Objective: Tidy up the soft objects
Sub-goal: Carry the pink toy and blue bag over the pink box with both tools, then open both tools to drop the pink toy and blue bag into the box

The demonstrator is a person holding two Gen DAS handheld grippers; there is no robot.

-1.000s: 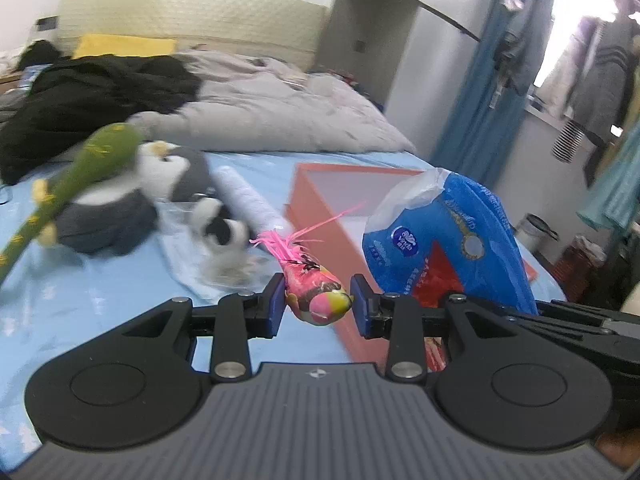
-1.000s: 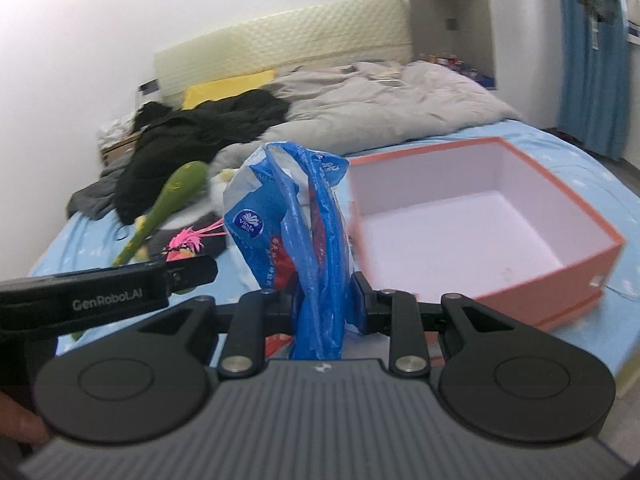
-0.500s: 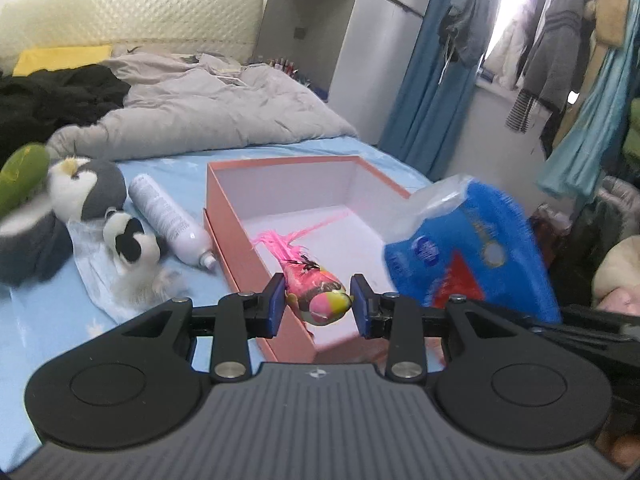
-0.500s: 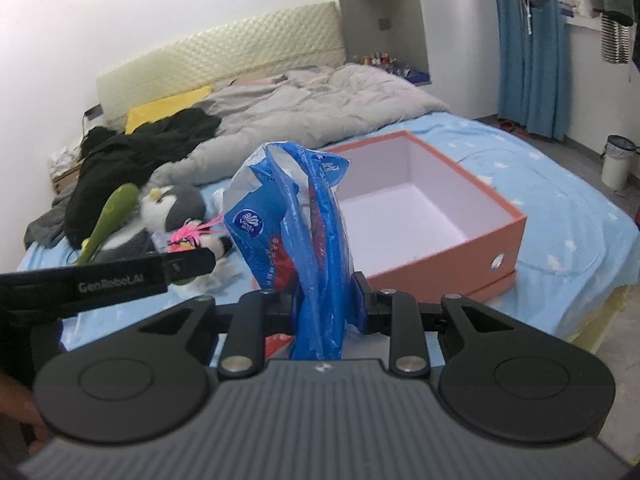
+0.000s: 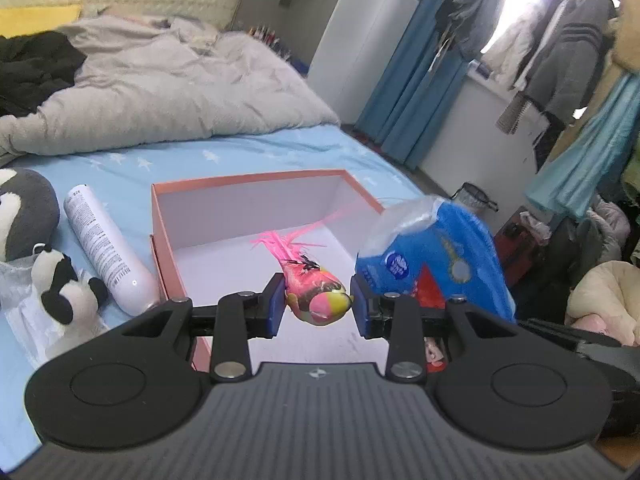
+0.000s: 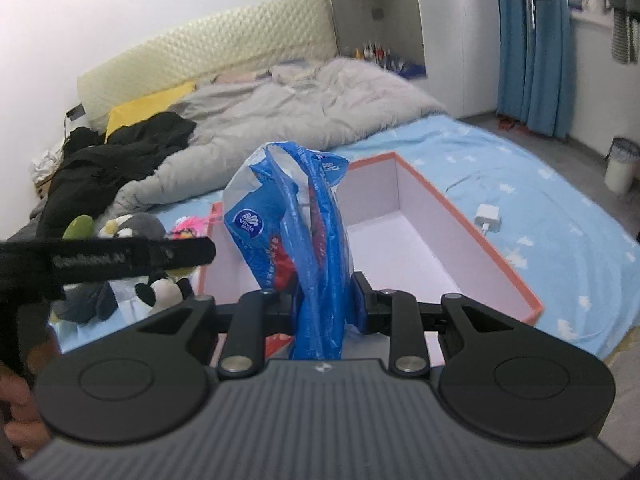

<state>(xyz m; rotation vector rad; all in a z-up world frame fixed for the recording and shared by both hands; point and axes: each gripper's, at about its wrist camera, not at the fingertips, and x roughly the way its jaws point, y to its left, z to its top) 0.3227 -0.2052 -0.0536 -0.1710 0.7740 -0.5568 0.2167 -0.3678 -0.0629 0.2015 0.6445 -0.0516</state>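
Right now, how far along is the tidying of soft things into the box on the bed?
Nothing is packed yet: the open orange cardboard box looks empty. In hand: the left gripper clamps a pink feathered toy bird, the right gripper a blue plastic bag, both at the box. Left on the bed: the grey penguin plush and small panda plush.

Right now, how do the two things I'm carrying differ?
The pink bird toy in the left gripper is small, rounded and feather-tailed; the blue plastic bag in the right gripper is bigger, crumpled and stands tall. Both are clamped above the open orange box.
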